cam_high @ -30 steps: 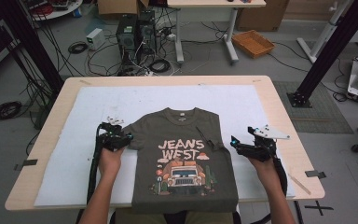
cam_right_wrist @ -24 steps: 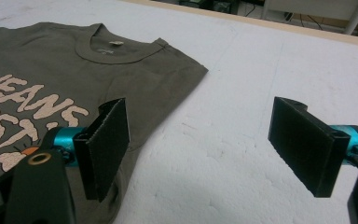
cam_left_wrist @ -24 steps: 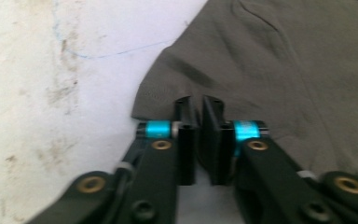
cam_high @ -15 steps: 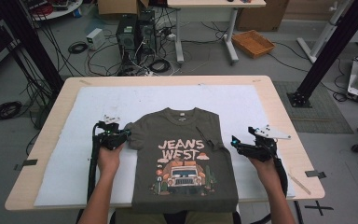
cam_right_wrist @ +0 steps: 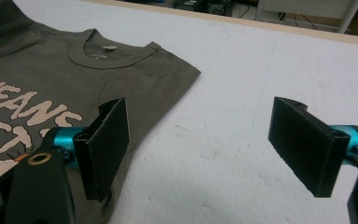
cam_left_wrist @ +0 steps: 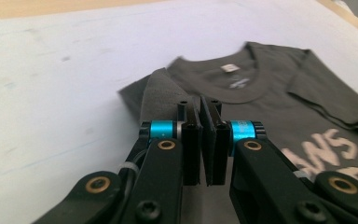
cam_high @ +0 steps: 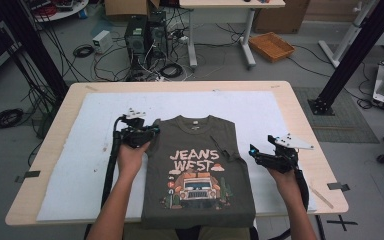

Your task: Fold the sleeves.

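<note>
My left claw (cam_left_wrist: 200, 140) is clenched on the sleeve fold of the olive T-shirt (cam_high: 200, 170) at frame centre; a thin pinch may slip as I lift. My right claw (cam_right_wrist: 205, 149) gapes, released, at its lower-right edge.

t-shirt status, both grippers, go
Left gripper shut on t-shirt edge, fold lifted. Right gripper open beside the shirt, holding nothing. Nothing in the way on the white mat.

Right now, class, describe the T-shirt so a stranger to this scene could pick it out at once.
Start at the wooden table, covered by a white sheet. The T-shirt lies flat at its near middle, between the left gripper and right gripper. It is the one olive-grey garment, printed JEANS WEST over a jeep picture.
</note>
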A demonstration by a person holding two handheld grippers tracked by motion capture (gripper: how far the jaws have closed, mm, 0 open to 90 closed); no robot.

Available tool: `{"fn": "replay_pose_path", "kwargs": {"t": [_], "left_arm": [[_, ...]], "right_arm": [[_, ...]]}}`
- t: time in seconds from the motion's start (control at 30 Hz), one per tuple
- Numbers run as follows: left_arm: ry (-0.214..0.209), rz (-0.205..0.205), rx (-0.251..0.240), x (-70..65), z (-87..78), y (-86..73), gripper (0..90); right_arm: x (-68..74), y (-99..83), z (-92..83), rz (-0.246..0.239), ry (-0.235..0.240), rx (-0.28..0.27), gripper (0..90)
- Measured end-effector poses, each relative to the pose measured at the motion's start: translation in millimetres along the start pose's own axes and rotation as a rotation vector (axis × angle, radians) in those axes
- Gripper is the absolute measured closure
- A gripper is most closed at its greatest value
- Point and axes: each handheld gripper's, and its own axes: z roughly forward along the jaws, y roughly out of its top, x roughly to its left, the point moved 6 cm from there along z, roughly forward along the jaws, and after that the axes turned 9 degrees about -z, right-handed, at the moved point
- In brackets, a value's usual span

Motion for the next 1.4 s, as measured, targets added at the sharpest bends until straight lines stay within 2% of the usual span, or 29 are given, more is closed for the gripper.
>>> {"fn": "replay_pose_path", "kwargs": {"t": [0.03,0.07,0.1,0.13,0.3,0.37,0.53,0.6,0.73,0.9,1.17,1.4], "left_arm": [[-0.005,0.008,0.000,-4.2,2.0,0.4,86.1],[0.007,0.024,-0.008,-7.7,3.5,1.7,78.3],[0.026,0.026,-0.023,-9.6,4.6,3.5,61.2],[0.035,0.025,-0.035,-10.7,4.1,5.0,55.2],[0.107,0.043,-0.105,-2.8,-3.6,9.4,36.0],[0.097,0.037,-0.128,1.2,-6.2,8.4,27.7],[0.089,0.078,-0.132,9.9,-8.0,-0.7,24.2],[0.074,0.095,-0.137,13.3,-9.1,-6.1,24.2],[0.058,0.095,-0.147,21.8,-14.3,-12.6,24.2],[0.057,0.095,-0.164,27.3,-20.2,-11.1,24.2],[0.048,0.073,-0.165,39.5,-24.5,-18.4,24.2],[0.043,0.073,-0.178,41.4,-26.4,-18.0,24.3]], "right_arm": [[0.2,-0.4,-0.4,0.005,0.000,0.004,20.4],[0.0,-0.6,-0.5,0.005,0.000,0.004,20.4],[-0.6,-0.7,-0.6,0.004,0.000,0.001,20.4],[-0.8,-1.0,-1.1,0.008,-0.002,0.003,20.5],[-2.8,-2.4,-3.0,0.018,-0.005,0.002,20.4],[-3.3,-2.6,-3.1,0.020,-0.005,0.001,20.4],[-3.3,-2.4,-3.2,0.011,-0.009,-0.002,20.4],[-3.3,-2.3,-3.8,0.009,-0.012,-0.001,20.4],[-5.0,-1.6,-5.2,0.012,-0.008,-0.002,20.4],[-5.5,-0.7,-3.8,0.013,-0.013,-0.002,20.4],[-4.1,-2.8,-5.8,0.004,-0.014,0.003,20.4],[-3.6,-2.3,-7.7,0.002,-0.020,-0.005,20.4]]}}
